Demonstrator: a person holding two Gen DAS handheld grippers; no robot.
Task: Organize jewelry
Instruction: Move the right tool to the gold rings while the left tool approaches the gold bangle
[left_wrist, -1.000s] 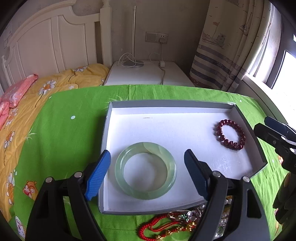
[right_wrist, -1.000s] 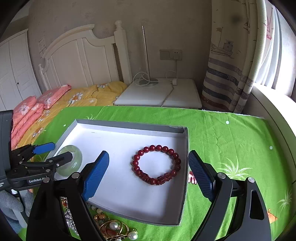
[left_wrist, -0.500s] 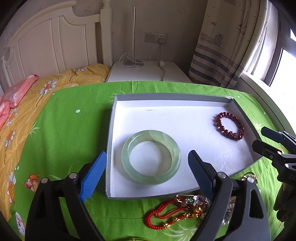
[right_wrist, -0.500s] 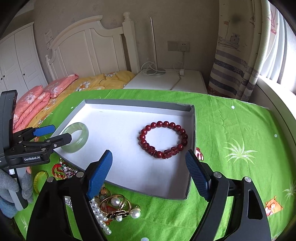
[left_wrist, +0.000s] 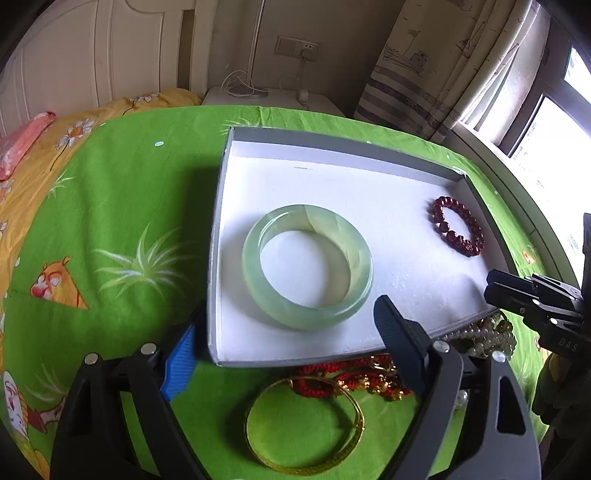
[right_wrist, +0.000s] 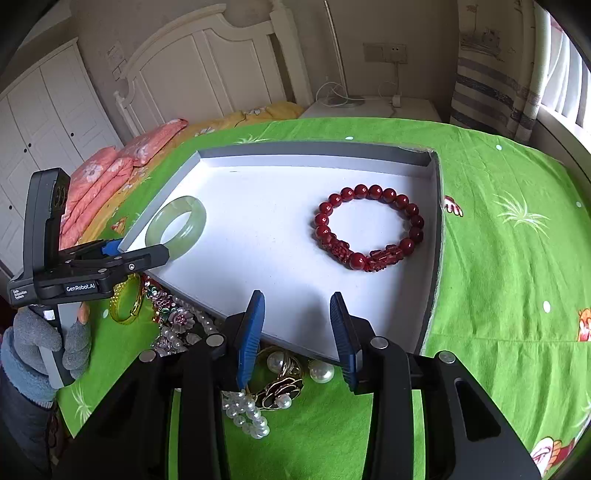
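Jewelry is partly sorted, by the look of it. Two pieces already lie in the shallow grey tray (right_wrist: 314, 149) on the green-covered table (right_wrist: 498, 258): a pale jade bangle (left_wrist: 306, 267) toward its left side and a red bead bracelet (right_wrist: 369, 230) toward the right, well apart on the white floor. The rest waits outside, along the tray's near edge: a gold bangle (left_wrist: 304, 424), red cord pieces with gold charms (left_wrist: 354, 378), a pearl strand (right_wrist: 245, 415), a dark pearl-set brooch (right_wrist: 282, 384) and a flower brooch (right_wrist: 181, 319). Left claw (left_wrist: 284, 347) hangs wide and empty above the gold bangle. Right claw (right_wrist: 297, 332) is closing, jaws half-narrowed above the pearl brooch, not yet gripping anything.
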